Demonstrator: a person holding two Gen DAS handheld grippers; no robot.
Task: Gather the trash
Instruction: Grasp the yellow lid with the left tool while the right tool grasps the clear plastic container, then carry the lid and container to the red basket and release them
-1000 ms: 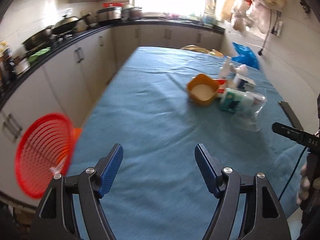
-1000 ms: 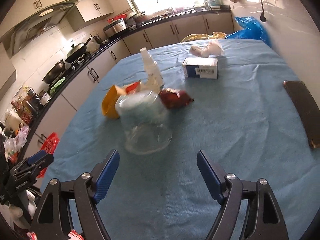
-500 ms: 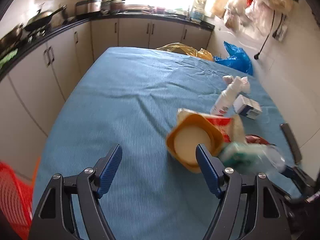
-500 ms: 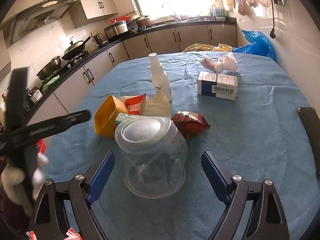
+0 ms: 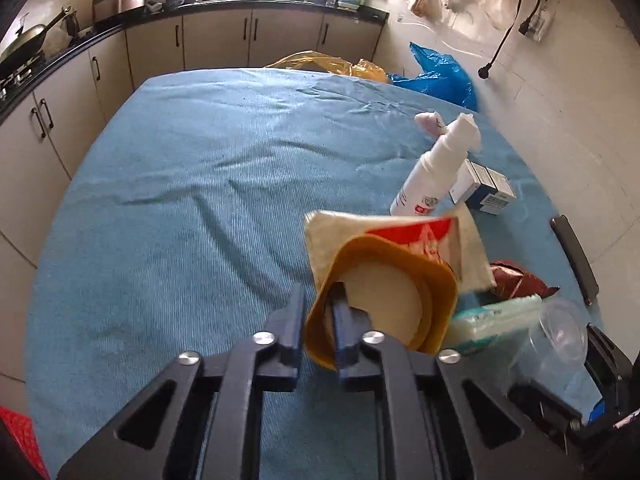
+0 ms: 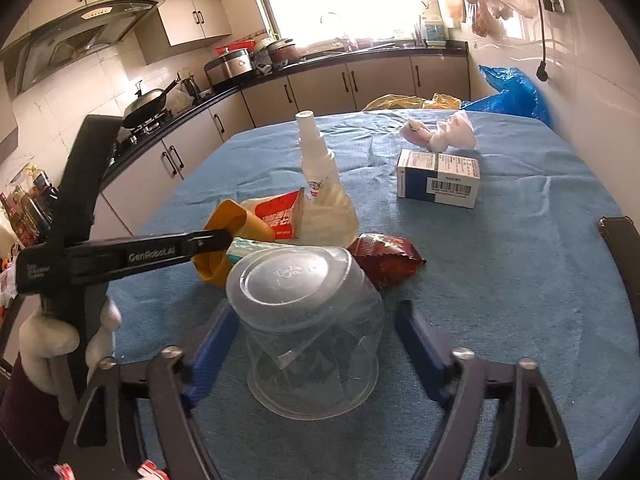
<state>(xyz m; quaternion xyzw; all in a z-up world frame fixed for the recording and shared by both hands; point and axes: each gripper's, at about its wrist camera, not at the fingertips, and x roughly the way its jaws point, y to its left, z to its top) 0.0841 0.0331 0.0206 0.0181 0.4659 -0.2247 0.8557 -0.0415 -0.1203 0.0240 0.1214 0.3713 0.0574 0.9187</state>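
An orange paper cup (image 5: 400,292) with a peeled red and white lid lies on its side on the blue tablecloth (image 5: 200,200). My left gripper (image 5: 318,300) is shut on its near rim, one finger inside and one outside. In the right wrist view the left gripper's tip (image 6: 218,238) meets that orange cup (image 6: 228,220). A clear plastic cup (image 6: 308,320) stands upside down between the jaws of my right gripper (image 6: 316,308). Those jaws are closing; the right pad still stands apart from the cup wall.
A white spray bottle (image 6: 316,152), a white and blue box (image 6: 440,178), a red-brown wrapper (image 6: 384,258) and crumpled tissue (image 6: 440,132) lie behind the cups. A green tissue pack (image 5: 492,320) touches the orange cup. A dark flat object (image 6: 620,248) lies at the table's right edge. A red basket (image 5: 20,440) shows at lower left.
My left gripper swung right to the orange cup and shut on its rim. My right gripper came up around the clear cup and its jaws narrowed.
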